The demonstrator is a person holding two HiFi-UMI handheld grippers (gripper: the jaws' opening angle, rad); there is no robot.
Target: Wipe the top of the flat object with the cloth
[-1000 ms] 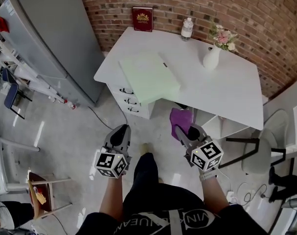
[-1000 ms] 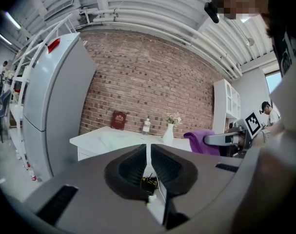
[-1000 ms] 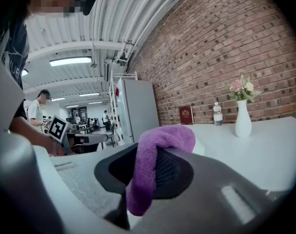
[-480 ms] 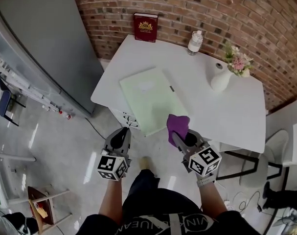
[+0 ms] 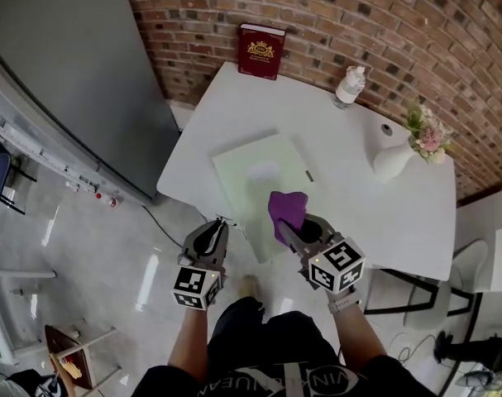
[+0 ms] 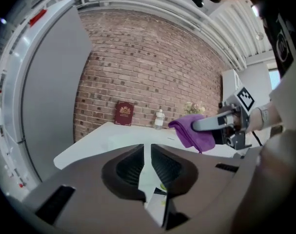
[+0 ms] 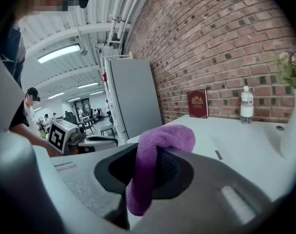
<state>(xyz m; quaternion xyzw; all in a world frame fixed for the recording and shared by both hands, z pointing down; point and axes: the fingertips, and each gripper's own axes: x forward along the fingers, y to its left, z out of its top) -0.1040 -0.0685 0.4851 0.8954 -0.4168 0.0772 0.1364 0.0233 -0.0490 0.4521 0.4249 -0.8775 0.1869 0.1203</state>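
The right claw [image 5: 292, 230] grips the purple cloth [image 5: 287, 208] above the near part of the green pad [image 5: 251, 172] on the white bench [image 5: 391, 213]. The left claw [image 5: 216, 231] is empty and nearly closed, off the bench's near edge.

Head view: high overhead, looking steeply down on the white table [image 5: 399, 213] and floor [image 5: 110, 246]. Left gripper view: low, off the table's near edge, facing the brick wall [image 6: 152, 77]. Right gripper view: same heading, nearer the tabletop (all share red book [image 5: 261, 52], bottle [image 5: 350, 87], purple cloth [image 5: 288, 212]).
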